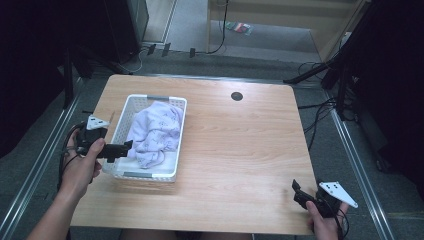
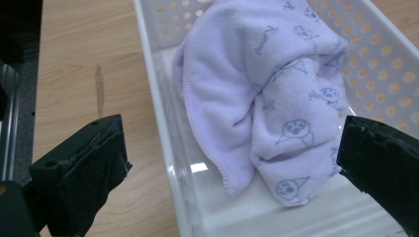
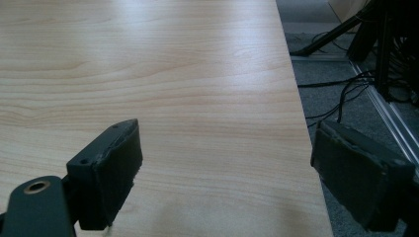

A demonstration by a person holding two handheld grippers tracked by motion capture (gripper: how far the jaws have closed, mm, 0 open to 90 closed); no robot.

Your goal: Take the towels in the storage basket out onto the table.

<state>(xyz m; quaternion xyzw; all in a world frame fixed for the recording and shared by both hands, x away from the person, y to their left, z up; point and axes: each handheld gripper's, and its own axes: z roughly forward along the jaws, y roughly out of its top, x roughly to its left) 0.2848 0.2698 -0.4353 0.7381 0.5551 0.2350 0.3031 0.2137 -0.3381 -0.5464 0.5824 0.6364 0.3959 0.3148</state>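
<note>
A white perforated basket [image 1: 150, 175] stands on the left half of the wooden table [image 1: 240, 150]. A crumpled lilac cloth [image 1: 157, 131] with small printed figures lies inside it. My left gripper [image 1: 122, 148] is at the basket's near left corner, held by a hand. In the left gripper view it [image 2: 232, 138] is open wide. One jaw is outside the basket wall [image 2: 159, 103] and the other is over the inside, with the cloth [image 2: 257, 84] between and beyond them. My right gripper [image 1: 299, 191] is low at the table's near right corner. It [image 3: 227, 136] is open over bare wood.
A dark round cable hole [image 1: 237, 96] sits near the table's far edge. The table's right edge [image 3: 296, 98] runs close to the right gripper. Beyond it are grey floor, cables [image 3: 336, 84] and black stand legs [image 1: 320, 70].
</note>
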